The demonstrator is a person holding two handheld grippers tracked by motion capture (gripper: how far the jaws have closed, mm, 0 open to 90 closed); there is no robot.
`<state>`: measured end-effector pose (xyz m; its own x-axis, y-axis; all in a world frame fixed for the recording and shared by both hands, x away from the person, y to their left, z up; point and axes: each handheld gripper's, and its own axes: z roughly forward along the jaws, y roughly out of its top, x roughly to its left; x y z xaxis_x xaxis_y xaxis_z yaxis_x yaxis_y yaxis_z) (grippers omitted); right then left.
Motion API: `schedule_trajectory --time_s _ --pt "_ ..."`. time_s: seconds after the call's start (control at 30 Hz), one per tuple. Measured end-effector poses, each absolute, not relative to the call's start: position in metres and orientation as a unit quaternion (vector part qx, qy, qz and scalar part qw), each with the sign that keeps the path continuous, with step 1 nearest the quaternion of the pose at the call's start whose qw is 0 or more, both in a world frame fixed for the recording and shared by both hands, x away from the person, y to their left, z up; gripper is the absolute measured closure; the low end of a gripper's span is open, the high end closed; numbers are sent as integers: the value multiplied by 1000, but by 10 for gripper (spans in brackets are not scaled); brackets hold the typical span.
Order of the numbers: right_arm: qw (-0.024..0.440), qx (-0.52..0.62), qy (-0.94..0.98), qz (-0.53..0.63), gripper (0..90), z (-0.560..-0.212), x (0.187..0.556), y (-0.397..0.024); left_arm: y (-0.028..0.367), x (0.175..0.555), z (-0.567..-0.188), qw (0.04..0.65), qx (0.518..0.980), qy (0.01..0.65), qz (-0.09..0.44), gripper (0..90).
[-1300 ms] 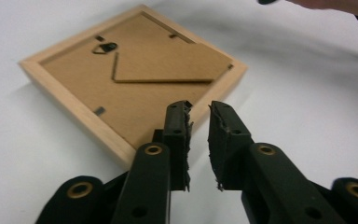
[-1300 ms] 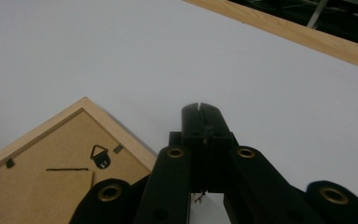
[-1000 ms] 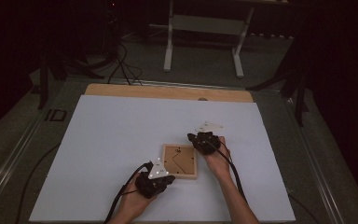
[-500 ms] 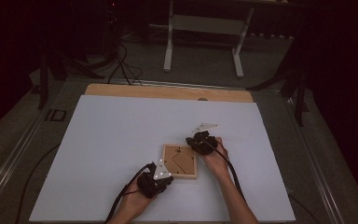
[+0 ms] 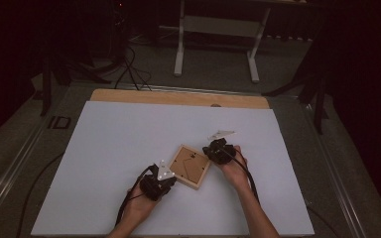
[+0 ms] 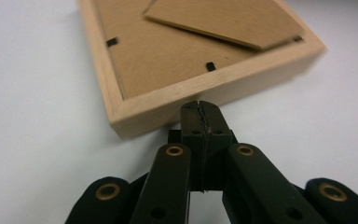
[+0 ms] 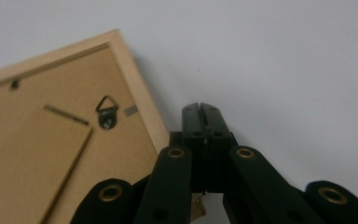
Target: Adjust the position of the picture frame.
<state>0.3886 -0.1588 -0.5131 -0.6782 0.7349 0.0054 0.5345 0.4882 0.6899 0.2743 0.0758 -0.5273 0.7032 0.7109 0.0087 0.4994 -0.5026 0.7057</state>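
Note:
A small wooden picture frame (image 5: 190, 166) lies face down on the white table top, its brown backing board, black clips and stand flap up. My left gripper (image 5: 164, 174) is at its near-left edge, jaws shut with nothing between them. In the left gripper view the closed tips (image 6: 200, 108) touch or nearly touch the frame's wooden side (image 6: 223, 88). My right gripper (image 5: 212, 150) is at the frame's far-right edge, also shut and holding nothing. In the right gripper view its tips (image 7: 200, 109) sit just beside the frame's rail (image 7: 137, 95), near a small metal hanger (image 7: 106, 112).
The white sheet (image 5: 109, 148) covers most of the table, with a bare wooden strip (image 5: 178, 97) along the far edge. Beyond the table stands a white metal stand (image 5: 216, 42) on a dark floor, with cables (image 5: 129, 69) at the left.
The right gripper has slid slightly toward the frame's far-right edge. The left gripper and the frame have hardly moved.

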Motion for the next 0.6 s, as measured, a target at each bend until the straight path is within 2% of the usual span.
schedule_trajectory --time_s 0.6 --pt "152 343 866 330 900 -511 367 -160 97 297 -528 350 828 403 170 897"
